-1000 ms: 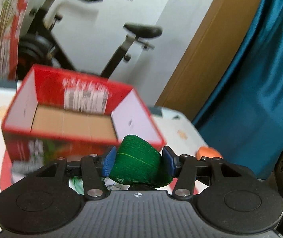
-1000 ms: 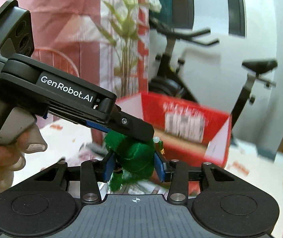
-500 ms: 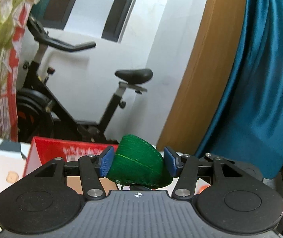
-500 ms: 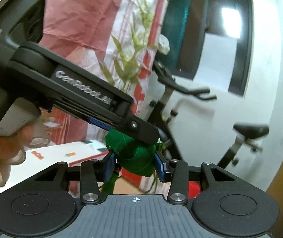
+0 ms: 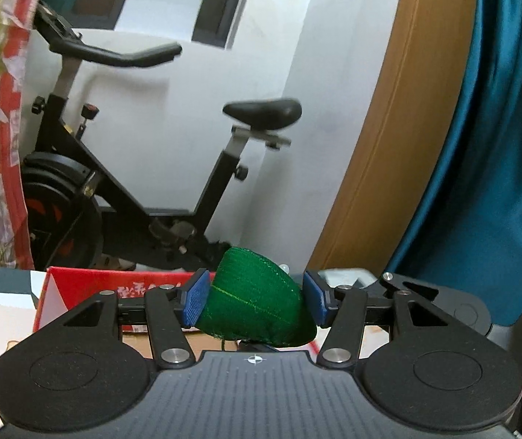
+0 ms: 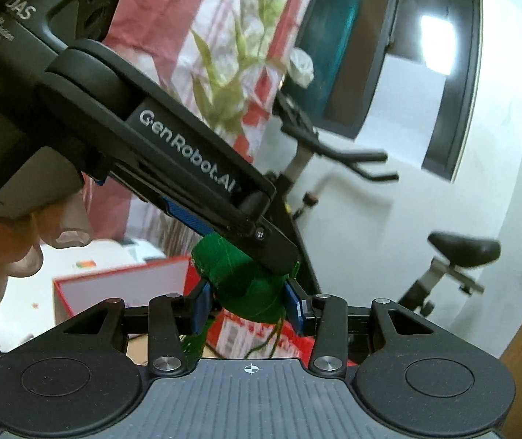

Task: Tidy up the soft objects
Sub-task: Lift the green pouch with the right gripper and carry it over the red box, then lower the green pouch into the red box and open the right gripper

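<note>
You are holding the green soft toy (image 5: 255, 301), light and compressible, pinched mid-body by both the left hand-held gripper (image 5: 255, 298) and the right hand-held gripper (image 6: 248, 303).

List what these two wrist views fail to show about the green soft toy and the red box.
- Green soft toy: its lower part sits behind the left tongs body in the left wrist view; in the right wrist view the other tool's finger covers its top, so its overall shape is unclear.
- Red box: its interior is mostly hidden by both tongs' bodies; contents cannot be told.
- Right tongs: the table beneath is cut off.
</note>
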`<state>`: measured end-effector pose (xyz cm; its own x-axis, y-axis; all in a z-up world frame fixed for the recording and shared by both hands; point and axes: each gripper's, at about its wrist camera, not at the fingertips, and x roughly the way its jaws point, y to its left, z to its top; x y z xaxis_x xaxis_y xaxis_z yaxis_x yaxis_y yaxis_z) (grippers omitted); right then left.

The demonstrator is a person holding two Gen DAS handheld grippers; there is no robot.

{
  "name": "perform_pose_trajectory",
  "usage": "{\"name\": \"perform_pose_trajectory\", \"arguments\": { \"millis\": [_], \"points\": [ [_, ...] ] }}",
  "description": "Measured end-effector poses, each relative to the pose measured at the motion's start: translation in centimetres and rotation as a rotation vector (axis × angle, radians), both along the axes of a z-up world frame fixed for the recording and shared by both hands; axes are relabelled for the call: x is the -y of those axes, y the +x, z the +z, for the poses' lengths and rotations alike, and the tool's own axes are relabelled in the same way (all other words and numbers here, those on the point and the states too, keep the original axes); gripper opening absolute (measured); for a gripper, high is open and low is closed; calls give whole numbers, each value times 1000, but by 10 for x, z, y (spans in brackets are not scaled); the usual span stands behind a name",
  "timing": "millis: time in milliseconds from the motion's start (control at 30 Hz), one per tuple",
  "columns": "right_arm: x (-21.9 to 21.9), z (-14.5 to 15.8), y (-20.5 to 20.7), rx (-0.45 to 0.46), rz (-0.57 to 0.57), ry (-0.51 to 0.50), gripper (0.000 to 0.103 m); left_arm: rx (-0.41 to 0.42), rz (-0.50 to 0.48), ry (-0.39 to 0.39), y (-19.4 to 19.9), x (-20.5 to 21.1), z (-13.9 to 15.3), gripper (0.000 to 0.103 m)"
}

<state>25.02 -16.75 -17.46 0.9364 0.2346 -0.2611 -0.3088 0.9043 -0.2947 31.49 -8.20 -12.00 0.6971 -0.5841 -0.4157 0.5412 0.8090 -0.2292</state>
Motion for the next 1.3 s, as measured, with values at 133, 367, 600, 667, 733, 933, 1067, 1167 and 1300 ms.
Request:
{"name": "perform_pose_trajectory", "arguments": {
  "millis": [133, 367, 600, 667, 733, 933, 1067, 1167, 1300],
  "points": [
    [8, -13, 16, -30, -23, 30, 39, -15, -8, 43, 17, 12, -17, 58],
    [21, 11, 29, 38, -31, 71, 39, 55, -3, 36, 30, 17, 9, 59],
    [21, -14, 24, -75, -19, 86, 40, -5, -13, 58, 27, 18, -5, 59],
    [20, -29, 28, -153, -28, 104, 40, -85, -4, 59, 31, 18, -24, 59],
    [20, -41, 32, -242, -40, 146, 40, -186, 14, 44, 39, 15, -43, 59],
    [17, -61, 32, -360, -75, 172, 40, -362, 15, 0, 54, 4, -82, 59],
    [18, -67, 31, -413, -101, 239, 40, -372, 17, 12, 56, 6, -90, 59],
    [20, -69, 31, -433, -117, 244, 40, -376, 11, 25, 54, 7, -94, 59],
    [24, -71, 37, -467, -142, 270, 40, -386, 21, 25, 54, 7, -100, 59]
  ]
}}
